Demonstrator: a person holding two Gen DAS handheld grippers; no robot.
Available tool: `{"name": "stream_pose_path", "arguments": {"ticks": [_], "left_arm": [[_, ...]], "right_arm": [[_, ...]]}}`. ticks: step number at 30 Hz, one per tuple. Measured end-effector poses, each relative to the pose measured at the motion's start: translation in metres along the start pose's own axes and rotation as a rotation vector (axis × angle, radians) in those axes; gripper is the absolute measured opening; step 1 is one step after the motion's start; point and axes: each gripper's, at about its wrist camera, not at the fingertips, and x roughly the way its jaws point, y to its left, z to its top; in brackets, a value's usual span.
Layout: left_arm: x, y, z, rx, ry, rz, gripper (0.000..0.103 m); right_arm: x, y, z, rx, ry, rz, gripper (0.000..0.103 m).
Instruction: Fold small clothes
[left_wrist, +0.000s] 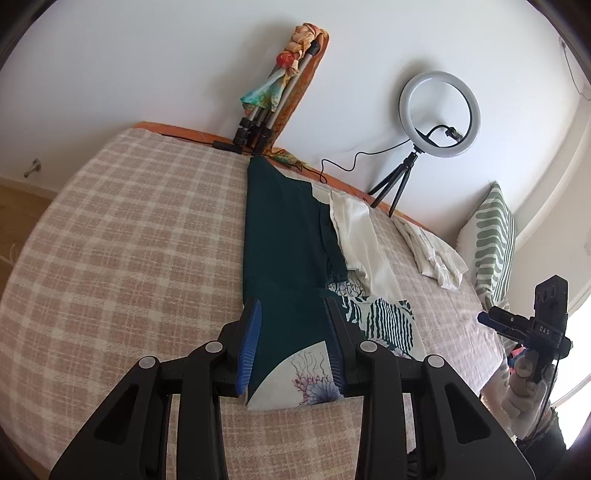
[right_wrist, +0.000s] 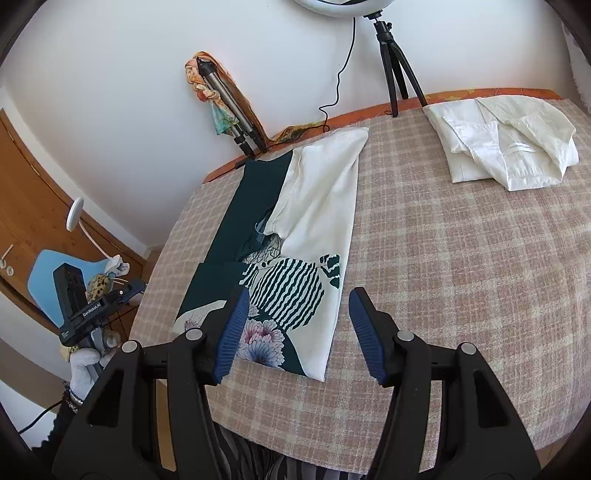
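Observation:
A dark green and white patterned garment (left_wrist: 288, 236) lies in a long narrow strip on the checked bed cover (left_wrist: 129, 240); it also shows in the right wrist view (right_wrist: 295, 236). Its sides are folded inward. My left gripper (left_wrist: 291, 343) is open above the strip's near end, its blue pads (left_wrist: 249, 347) apart on either side of the cloth. My right gripper (right_wrist: 299, 332) is open over the near right part of the garment, holding nothing. Each gripper appears at the edge of the other's view: the right (left_wrist: 532, 328), the left (right_wrist: 88, 310).
A folded white shirt (right_wrist: 506, 147) lies on the bed at the far right. A ring light on a tripod (left_wrist: 437, 114) and a folded tripod with a scarf (left_wrist: 284, 85) stand against the wall. A striped pillow (left_wrist: 495, 240) is at the bed's right end. A blue chair (right_wrist: 48, 273) stands left.

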Motion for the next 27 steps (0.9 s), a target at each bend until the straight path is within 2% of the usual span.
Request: {"name": "stream_pose_path", "arguments": {"ticks": [4, 9, 10, 11, 13, 17, 19, 27], "left_arm": [[-0.013, -0.018, 0.014, 0.040, -0.025, -0.004, 0.043], [-0.018, -0.035, 0.041, 0.071, -0.038, -0.019, 0.046], [-0.016, -0.037, 0.048, 0.073, -0.035, -0.023, 0.046], [-0.012, -0.040, 0.055, 0.076, -0.030, -0.025, 0.047], [-0.003, -0.046, 0.069, 0.092, -0.027, -0.033, 0.049], [0.040, -0.063, 0.099, 0.170, 0.030, -0.048, 0.050], [0.070, -0.072, 0.112, 0.194, 0.079, -0.081, 0.050], [0.200, -0.091, 0.144, 0.189, 0.229, -0.137, 0.051]], "right_arm": [[-0.014, 0.007, 0.009, -0.011, -0.028, -0.007, 0.059], [-0.015, 0.018, 0.017, -0.046, -0.035, -0.045, 0.059], [-0.012, 0.020, 0.019, -0.056, -0.031, -0.056, 0.062], [-0.008, 0.022, 0.021, -0.063, -0.028, -0.066, 0.069], [0.002, 0.023, 0.026, -0.066, -0.025, -0.081, 0.074], [0.030, 0.019, 0.037, -0.056, -0.011, -0.096, 0.074], [0.048, 0.015, 0.044, -0.062, 0.001, -0.114, 0.074], [0.112, -0.035, 0.060, 0.042, 0.062, -0.086, 0.074]]}}
